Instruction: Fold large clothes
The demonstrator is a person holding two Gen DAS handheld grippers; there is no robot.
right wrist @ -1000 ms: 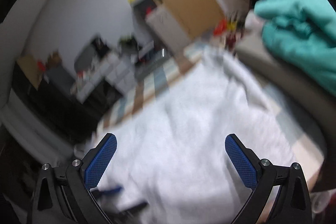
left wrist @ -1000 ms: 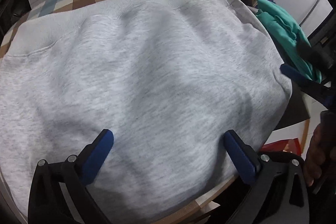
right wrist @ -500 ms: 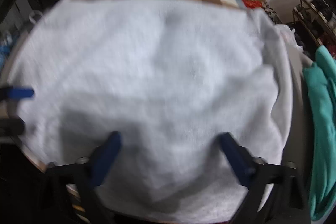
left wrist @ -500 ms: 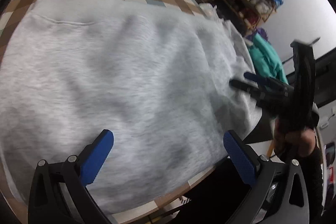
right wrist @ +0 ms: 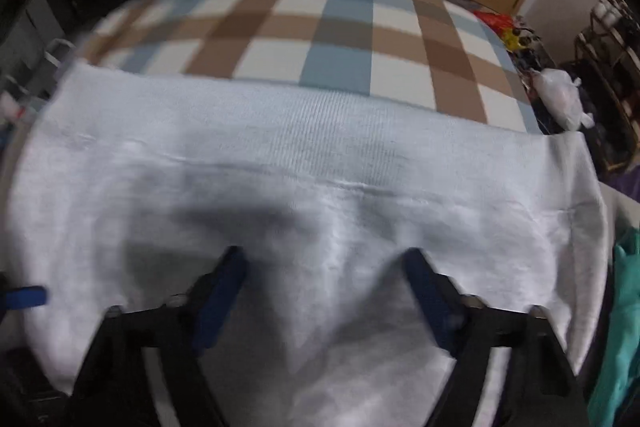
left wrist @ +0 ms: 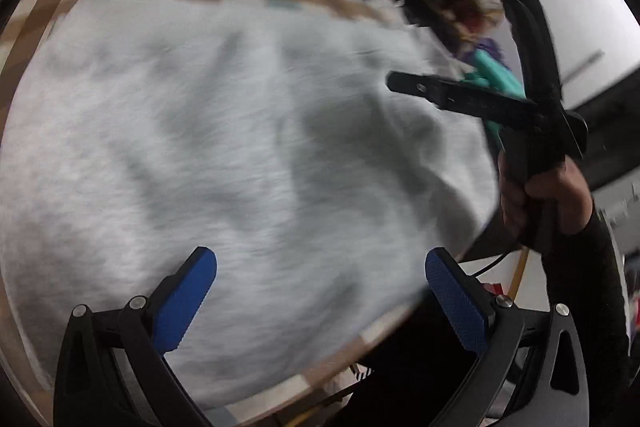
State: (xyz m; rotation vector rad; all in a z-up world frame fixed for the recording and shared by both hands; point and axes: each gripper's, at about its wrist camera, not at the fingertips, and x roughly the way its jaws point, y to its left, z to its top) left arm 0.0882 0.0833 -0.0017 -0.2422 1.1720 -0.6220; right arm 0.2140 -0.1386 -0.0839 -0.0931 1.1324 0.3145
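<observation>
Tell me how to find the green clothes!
Start at the checked table with the big grey sweatshirt spread over it. Look past the sweatshirt's right edge: the teal garment lies bunched there. It is the only bright green-blue cloth nearby.

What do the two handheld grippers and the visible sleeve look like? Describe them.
Both the left gripper and the right gripper are black angular frames with silver screws at the joints, each ending in two flat blue textured pads. The person's hand grips a black handle; a thin black cable hangs below it. The sleeve is dark.
</observation>
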